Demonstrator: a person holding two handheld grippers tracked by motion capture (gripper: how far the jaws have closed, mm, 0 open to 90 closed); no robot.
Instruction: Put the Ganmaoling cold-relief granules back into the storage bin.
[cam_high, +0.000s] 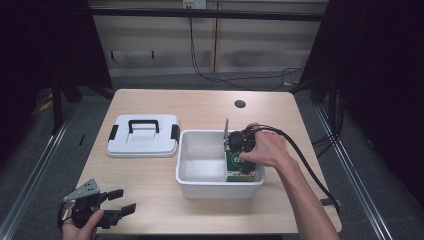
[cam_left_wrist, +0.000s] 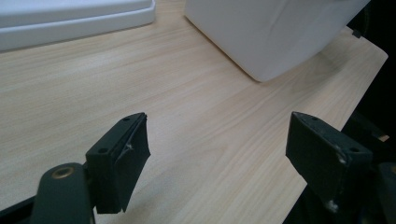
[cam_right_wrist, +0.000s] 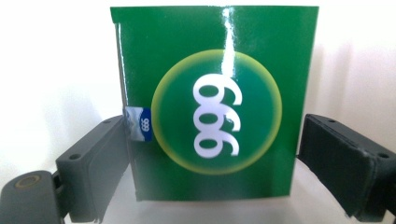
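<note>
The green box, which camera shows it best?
The right gripper view: the green box faces the camera between the tongs, its printed digits readable. In the high view the box is small inside the white bin, partly covered by the right hand.

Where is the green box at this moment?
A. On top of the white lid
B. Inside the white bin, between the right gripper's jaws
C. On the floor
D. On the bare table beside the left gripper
B: the green box stands in the white bin, flanked by the jaws of the right gripper.
</note>
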